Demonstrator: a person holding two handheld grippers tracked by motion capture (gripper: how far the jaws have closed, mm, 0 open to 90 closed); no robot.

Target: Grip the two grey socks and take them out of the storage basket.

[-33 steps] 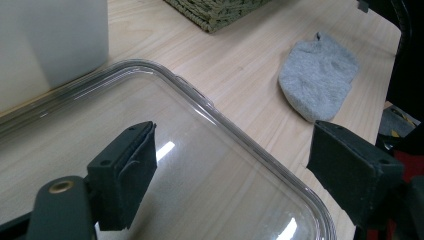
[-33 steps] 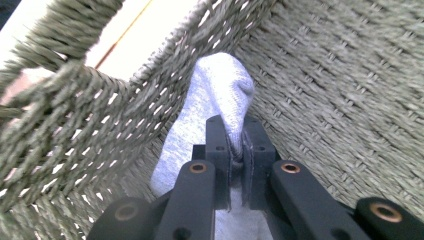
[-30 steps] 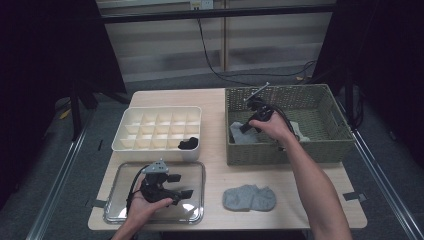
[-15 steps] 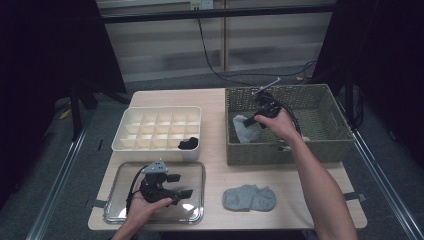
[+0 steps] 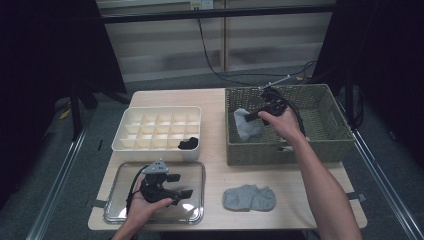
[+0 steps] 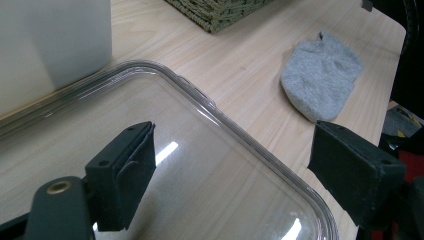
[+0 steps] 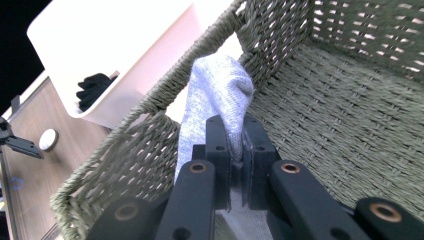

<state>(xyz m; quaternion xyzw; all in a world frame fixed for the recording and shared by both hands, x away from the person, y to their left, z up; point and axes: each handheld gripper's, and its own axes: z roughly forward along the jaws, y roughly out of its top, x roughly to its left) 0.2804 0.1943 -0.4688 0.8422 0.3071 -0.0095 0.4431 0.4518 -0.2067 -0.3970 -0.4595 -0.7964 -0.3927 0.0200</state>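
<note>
Grey sock [image 7: 215, 95] pinched in right tool [image 7: 235, 145], unlabelled

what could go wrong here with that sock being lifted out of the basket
The right gripper pinches only a fold of the grey sock, so it might slip free and drop back into the basket. The hanging part sits close to the woven wall and could snag on it or drag the basket. A second grey sock lies on the table near the tray; the carried sock may land on it.
</note>
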